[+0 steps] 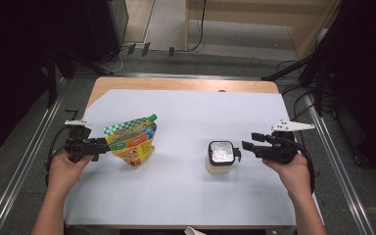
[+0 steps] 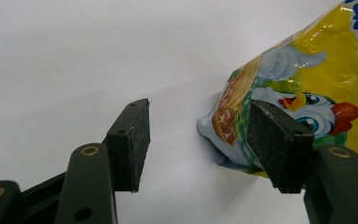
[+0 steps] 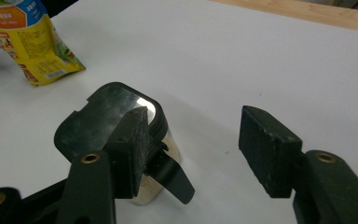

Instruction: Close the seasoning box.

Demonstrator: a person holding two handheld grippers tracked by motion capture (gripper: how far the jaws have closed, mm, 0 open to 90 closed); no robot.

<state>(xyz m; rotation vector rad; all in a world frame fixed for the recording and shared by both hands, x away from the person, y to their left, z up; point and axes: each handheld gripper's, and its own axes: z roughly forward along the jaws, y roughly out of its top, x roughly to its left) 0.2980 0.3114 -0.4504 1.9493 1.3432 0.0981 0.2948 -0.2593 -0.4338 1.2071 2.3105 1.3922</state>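
A yellow, green and orange snack pouch with a green cap stands at the left of the white sheet. My left gripper is open at the pouch's left edge. In the left gripper view the pouch has its lower corner just inside the open left gripper, by the right pad. A small jar with a black lid sits right of centre. My right gripper is open beside the jar's right side. In the right gripper view the open right gripper has the jar behind its left pad.
The white sheet covers most of a wooden table. Metal rails run along both sides of the table. The pouch stands farther off in the right gripper view. Cables lie on the floor behind the table.
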